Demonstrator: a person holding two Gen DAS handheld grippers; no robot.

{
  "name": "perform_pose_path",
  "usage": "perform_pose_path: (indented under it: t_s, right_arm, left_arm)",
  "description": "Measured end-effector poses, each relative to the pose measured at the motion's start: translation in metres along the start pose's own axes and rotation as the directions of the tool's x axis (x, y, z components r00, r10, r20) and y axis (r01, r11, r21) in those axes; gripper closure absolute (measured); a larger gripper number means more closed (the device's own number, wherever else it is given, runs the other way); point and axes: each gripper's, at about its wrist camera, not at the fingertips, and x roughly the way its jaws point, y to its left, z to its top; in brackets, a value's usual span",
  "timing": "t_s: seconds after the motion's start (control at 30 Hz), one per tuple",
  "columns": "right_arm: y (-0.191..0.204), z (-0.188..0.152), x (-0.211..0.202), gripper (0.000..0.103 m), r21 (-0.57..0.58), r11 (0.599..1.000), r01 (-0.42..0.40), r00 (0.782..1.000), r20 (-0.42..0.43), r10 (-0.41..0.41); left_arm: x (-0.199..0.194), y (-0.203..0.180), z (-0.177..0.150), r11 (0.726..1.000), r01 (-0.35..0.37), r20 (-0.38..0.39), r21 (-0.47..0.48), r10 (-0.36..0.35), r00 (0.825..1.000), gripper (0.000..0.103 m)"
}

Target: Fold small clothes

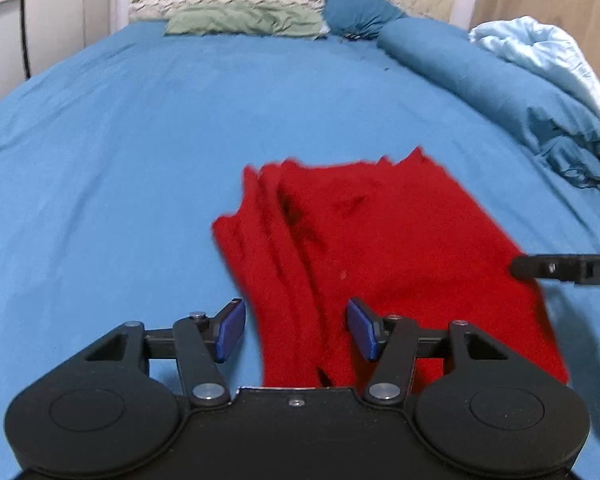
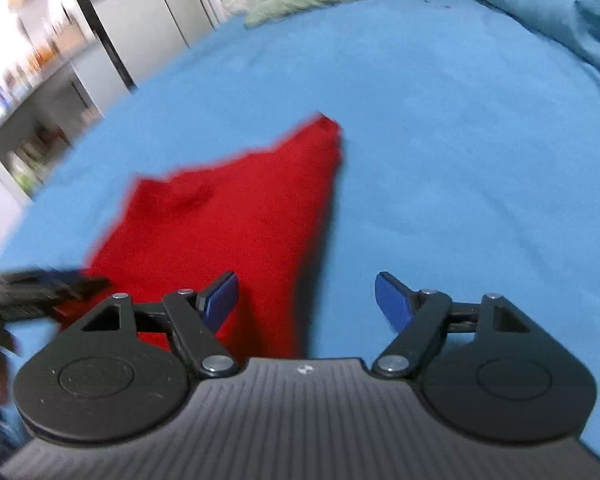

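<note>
your left gripper (image 1: 296, 330) stands with its jaws apart and nothing pinched; the near left edge of the red garment (image 1: 380, 248) lies under the gap between its blue pads (image 1: 232, 328). your right gripper (image 2: 305, 300) is spread wider and empty as well, one pad over the cloth's near right edge, the other over bare blue sheet (image 2: 460, 140). each view catches the other gripper just at the garment's near side.

the garment lies flat on the bed, near you, already doubled into a rough oblong, with long ridges of layered cloth running down its left side. it looks like a soft, light knit: limp, a bit fuzzy, likely to sag and slide apart once lifted. take it at the near corners, pinching through all the layers at once, or the lower ones will probably trail behind. farther off lie a green pillow (image 1: 244, 20) and rolled blue bedding (image 1: 480, 80), well apart from the work.
</note>
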Motion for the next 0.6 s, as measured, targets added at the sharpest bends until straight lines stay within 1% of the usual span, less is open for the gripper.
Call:
perform_pose_path:
  t_s: [0.07, 0.13, 0.27, 0.3, 0.4, 0.47, 0.5, 0.53, 0.57, 0.6]
  right_arm:
    - [-0.002, -0.01, 0.009, 0.013, -0.031, 0.999, 0.029, 1.0, -0.006, -0.03]
    - [-0.003, -0.016, 0.011, 0.013, -0.013, 1.0, 0.024, 1.0, 0.01, -0.024]
    - [0.003, -0.013, 0.002, 0.013, -0.012, 1.0, 0.023, 0.999, 0.029, -0.023]
    - [0.005, -0.011, -0.005, 0.013, -0.015, 1.0, 0.015, 0.999, 0.042, -0.014]
    - [0.016, -0.004, -0.04, 0.012, -0.036, 0.999, -0.006, 0.995, 0.1, 0.01]
    - [0.026, 0.001, -0.071, 0.012, -0.052, 0.999, -0.006, 0.992, 0.129, 0.013]
    - [0.033, 0.004, -0.085, 0.011, -0.061, 0.998, -0.002, 0.991, 0.137, 0.011]
    - [0.039, 0.006, -0.1, 0.007, -0.068, 0.998, -0.001, 0.99, 0.142, 0.01]
    - [0.045, 0.007, -0.116, 0.004, -0.071, 0.997, 0.0, 0.99, 0.144, 0.01]
    - [0.052, 0.007, -0.132, 0.0, -0.074, 0.997, 0.004, 0.989, 0.148, 0.007]
  left_arm:
    - [0.004, 0.006, -0.008, 1.0, -0.005, -0.005, -0.015, 0.005, 1.0, 0.039]
    - [0.006, 0.012, -0.014, 0.999, 0.002, -0.003, -0.044, -0.002, 1.0, 0.038]
    - [-0.001, 0.011, -0.008, 0.997, -0.011, -0.007, -0.072, 0.011, 1.0, 0.04]
    - [-0.006, 0.009, -0.006, 0.997, -0.016, -0.004, -0.073, 0.016, 1.0, 0.042]
    - [-0.037, 0.001, 0.0, 0.998, -0.022, 0.037, -0.067, 0.024, 0.999, 0.042]
    - [-0.059, -0.005, 0.006, 0.997, -0.042, 0.06, -0.066, 0.046, 0.997, 0.042]
    - [-0.074, -0.01, 0.008, 0.996, -0.053, 0.078, -0.065, 0.058, 0.995, 0.042]
    - [-0.089, -0.015, 0.01, 0.996, -0.066, 0.089, -0.063, 0.072, 0.993, 0.041]
    - [-0.104, -0.021, 0.012, 0.995, -0.076, 0.096, -0.062, 0.081, 0.992, 0.035]
    - [-0.12, -0.026, 0.012, 0.995, -0.083, 0.109, -0.059, 0.089, 0.99, 0.021]
